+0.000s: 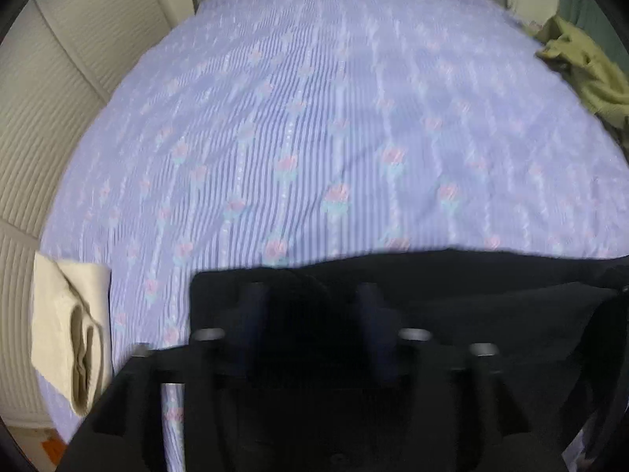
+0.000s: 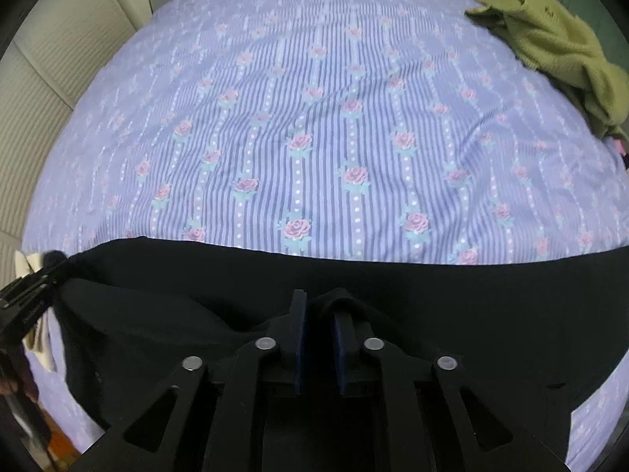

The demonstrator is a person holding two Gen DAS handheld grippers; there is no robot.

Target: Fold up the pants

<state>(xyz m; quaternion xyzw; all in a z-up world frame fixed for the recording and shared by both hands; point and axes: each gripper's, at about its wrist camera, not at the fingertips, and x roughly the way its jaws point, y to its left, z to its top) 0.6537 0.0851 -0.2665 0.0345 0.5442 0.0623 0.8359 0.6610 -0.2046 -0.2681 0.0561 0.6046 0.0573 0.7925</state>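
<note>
Both grippers sit low at the near edge of the bed, fingers pointing toward its far end. Right gripper (image 2: 317, 314): fingers pressed on a raised fold of the black pants (image 2: 452, 306), which spread across the near part of the striped floral bedsheet (image 2: 314, 118). Left gripper (image 1: 310, 306): motion-blurred, black cloth bunched between its fingers; whether it pinches cannot be told. Right view alone shows the left gripper at the pants' left corner. Left view alone shows clearly a folded cream garment (image 1: 74, 330) at near left. An olive garment (image 2: 550, 43) lies crumpled at far right.
</note>
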